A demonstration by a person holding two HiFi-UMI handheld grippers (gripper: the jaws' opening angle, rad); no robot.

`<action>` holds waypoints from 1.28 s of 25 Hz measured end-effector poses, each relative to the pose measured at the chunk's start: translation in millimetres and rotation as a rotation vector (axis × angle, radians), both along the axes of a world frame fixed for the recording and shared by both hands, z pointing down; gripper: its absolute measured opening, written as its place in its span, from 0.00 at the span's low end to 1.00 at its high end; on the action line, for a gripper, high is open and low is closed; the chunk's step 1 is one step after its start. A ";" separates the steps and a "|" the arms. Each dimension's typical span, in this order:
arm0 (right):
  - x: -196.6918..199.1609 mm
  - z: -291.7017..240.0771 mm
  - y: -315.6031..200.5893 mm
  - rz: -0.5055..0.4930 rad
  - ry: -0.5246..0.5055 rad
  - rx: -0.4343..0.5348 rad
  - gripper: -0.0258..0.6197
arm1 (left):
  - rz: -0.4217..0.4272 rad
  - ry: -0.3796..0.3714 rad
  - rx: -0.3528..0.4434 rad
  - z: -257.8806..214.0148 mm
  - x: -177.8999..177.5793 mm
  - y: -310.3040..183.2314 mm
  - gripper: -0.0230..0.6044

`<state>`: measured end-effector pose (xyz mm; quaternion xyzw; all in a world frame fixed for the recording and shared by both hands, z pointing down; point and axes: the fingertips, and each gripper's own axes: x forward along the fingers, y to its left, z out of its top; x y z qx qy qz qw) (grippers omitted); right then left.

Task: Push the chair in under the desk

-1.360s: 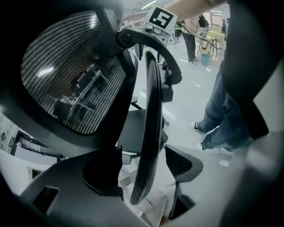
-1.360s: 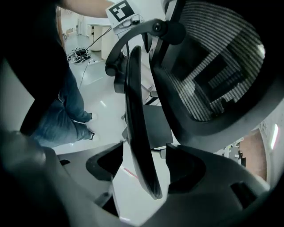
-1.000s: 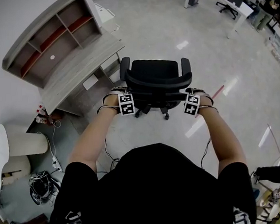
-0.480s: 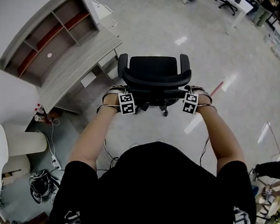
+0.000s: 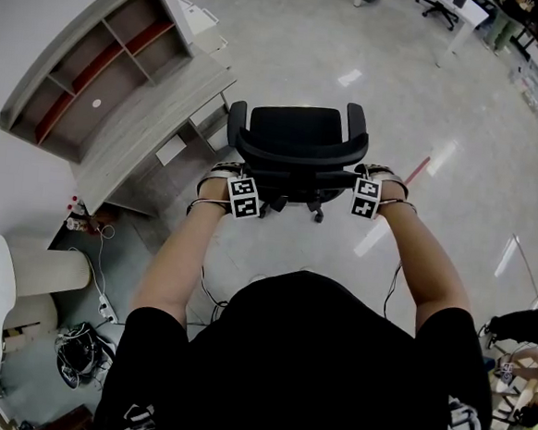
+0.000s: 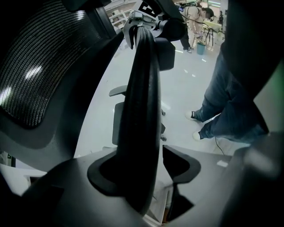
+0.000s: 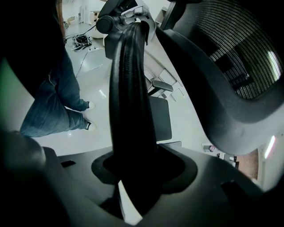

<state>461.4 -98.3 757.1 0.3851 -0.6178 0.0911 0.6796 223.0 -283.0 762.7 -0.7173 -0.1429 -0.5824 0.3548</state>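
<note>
Plainly, the chair (image 5: 298,142) stands out on the floor (image 5: 463,104) with its seat facing away from the person. The desk (image 5: 156,122) lies to its left and a little ahead, so the push must swing leftward rather than run straight. Both grippers sit on the chair's back rail (image 6: 144,88), whose long axis runs crosswise from one hand to the other. The left gripper (image 6: 148,166) (the one nearer the desk) has just been closing, yet a gap shows between rail and one jaw, so it is not clamped. The right gripper (image 7: 144,168) has also just been closing and looks pressed onto the rail on both sides. By my judgement, the right hand must travel further to turn the chair deskward.
</note>
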 end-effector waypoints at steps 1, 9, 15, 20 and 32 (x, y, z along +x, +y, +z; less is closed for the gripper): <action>1.5 -0.4 -0.7 -0.003 0.012 0.004 0.31 | 0.004 0.001 0.007 -0.6 0.3 -0.9 0.43; 5.4 -2.6 -2.1 -0.009 0.049 0.036 0.25 | 0.018 0.075 0.096 -8.3 9.4 -9.7 0.18; 5.5 -3.8 -4.2 -0.009 0.064 0.065 0.24 | 0.023 0.085 0.106 -9.2 9.3 -10.7 0.17; 7.4 -4.3 -5.0 -0.012 0.070 0.081 0.23 | 0.023 0.085 0.106 -9.4 10.5 -10.3 0.17; 3.5 -4.6 -5.1 -0.023 0.071 0.073 0.23 | 0.011 0.079 0.099 -7.9 4.9 -7.5 0.16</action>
